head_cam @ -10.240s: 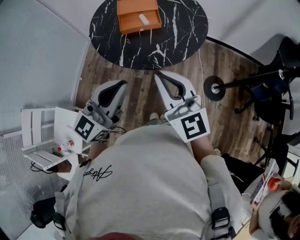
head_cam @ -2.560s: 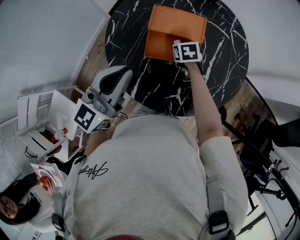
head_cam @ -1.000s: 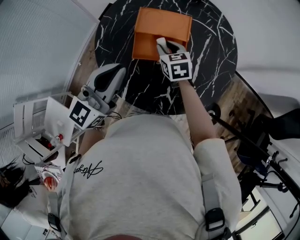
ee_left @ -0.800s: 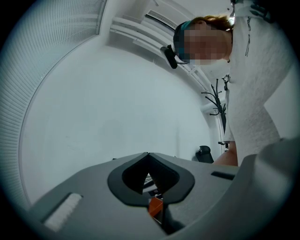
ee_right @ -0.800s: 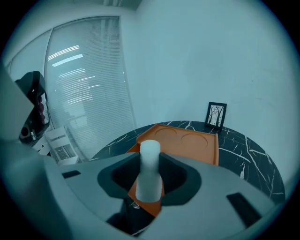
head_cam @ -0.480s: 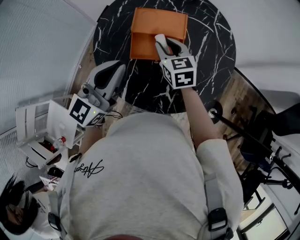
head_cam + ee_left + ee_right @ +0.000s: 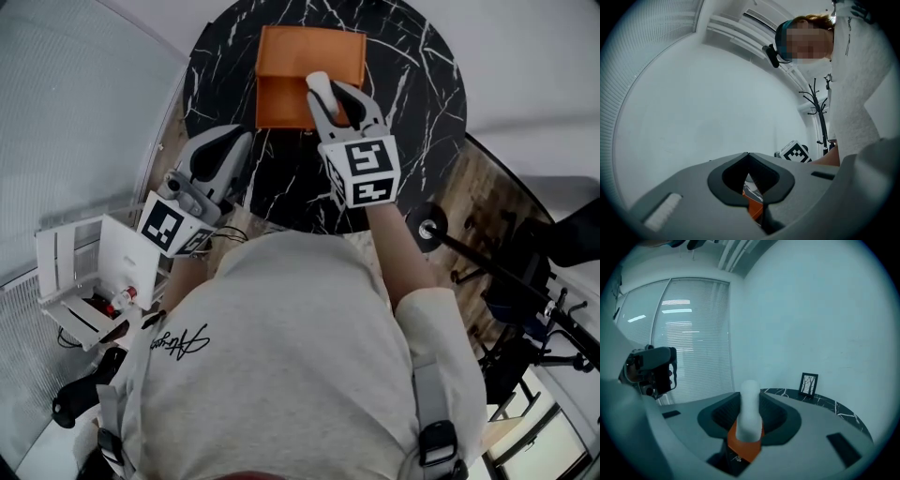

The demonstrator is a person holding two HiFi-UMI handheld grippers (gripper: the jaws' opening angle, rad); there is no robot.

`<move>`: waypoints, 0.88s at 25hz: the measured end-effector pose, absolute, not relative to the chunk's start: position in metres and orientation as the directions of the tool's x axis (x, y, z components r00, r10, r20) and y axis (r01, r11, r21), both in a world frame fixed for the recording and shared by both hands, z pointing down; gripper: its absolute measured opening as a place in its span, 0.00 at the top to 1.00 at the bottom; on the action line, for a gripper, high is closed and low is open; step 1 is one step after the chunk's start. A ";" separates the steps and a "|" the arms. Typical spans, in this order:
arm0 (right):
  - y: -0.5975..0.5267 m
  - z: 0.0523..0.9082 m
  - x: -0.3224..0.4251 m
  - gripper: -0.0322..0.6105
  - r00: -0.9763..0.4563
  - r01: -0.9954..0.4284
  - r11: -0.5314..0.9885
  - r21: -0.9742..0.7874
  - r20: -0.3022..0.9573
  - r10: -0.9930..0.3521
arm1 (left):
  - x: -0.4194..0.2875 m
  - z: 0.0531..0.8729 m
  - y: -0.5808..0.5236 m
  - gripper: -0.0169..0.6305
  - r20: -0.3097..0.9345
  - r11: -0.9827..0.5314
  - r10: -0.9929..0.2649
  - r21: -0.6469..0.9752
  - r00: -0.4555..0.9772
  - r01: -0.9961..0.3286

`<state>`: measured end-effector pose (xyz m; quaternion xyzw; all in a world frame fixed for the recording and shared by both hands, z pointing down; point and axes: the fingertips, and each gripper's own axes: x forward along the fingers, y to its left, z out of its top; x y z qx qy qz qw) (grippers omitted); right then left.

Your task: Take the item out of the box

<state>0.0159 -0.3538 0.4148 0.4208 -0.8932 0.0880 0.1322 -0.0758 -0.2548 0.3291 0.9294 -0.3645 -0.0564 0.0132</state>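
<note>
Black marble table (image 7: 422,94) bears orange box (image 7: 300,52); wood floor (image 7: 478,206).

Right gripper (image 7: 330,97) out ahead on a stretched bare forearm (image 7: 392,239), marker cube facing up, jaws clamped on a white item (image 7: 750,411). Left gripper (image 7: 225,150) held close by the torso (image 7: 281,356), jaw tips together, nothing between them.
</note>
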 end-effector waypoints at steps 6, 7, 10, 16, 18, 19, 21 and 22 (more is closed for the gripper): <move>-0.339 0.383 0.018 0.75 -0.634 -0.767 0.641 -0.034 0.203 -0.747 | -0.074 0.328 -0.259 0.97 -0.099 -0.742 -0.671 0.064 0.735 -0.668; -0.337 0.378 0.019 0.75 -0.636 -0.766 0.642 -0.035 0.187 -0.748 | -0.073 0.327 -0.260 0.97 -0.102 -0.743 -0.669 0.064 0.736 -0.666; -0.332 0.365 0.021 0.75 -0.642 -0.765 0.643 -0.043 0.135 -0.755 | -0.071 0.327 -0.261 0.97 -0.101 -0.746 -0.666 0.060 0.739 -0.663; -0.324 0.337 0.027 0.75 -0.645 -0.764 0.645 -0.026 0.052 -0.762 | -0.068 0.324 -0.263 0.97 -0.104 -0.749 -0.662 0.056 0.743 -0.660; -0.321 0.328 0.029 0.75 -0.648 -0.762 0.648 -0.017 0.018 -0.762 | -0.068 0.325 -0.264 0.97 -0.102 -0.750 -0.661 0.058 0.744 -0.659; -0.320 0.325 0.030 0.75 -0.649 -0.761 0.649 -0.014 0.004 -0.761 | -0.068 0.325 -0.264 0.97 -0.101 -0.751 -0.660 0.058 0.745 -0.658; -0.316 0.318 0.032 0.75 -0.650 -0.760 0.650 -0.015 -0.019 -0.760 | -0.067 0.325 -0.264 0.97 -0.102 -0.753 -0.658 0.057 0.746 -0.656; -0.315 0.314 0.033 0.75 -0.649 -0.760 0.649 -0.017 -0.027 -0.761 | -0.067 0.324 -0.264 0.97 -0.103 -0.753 -0.657 0.056 0.747 -0.655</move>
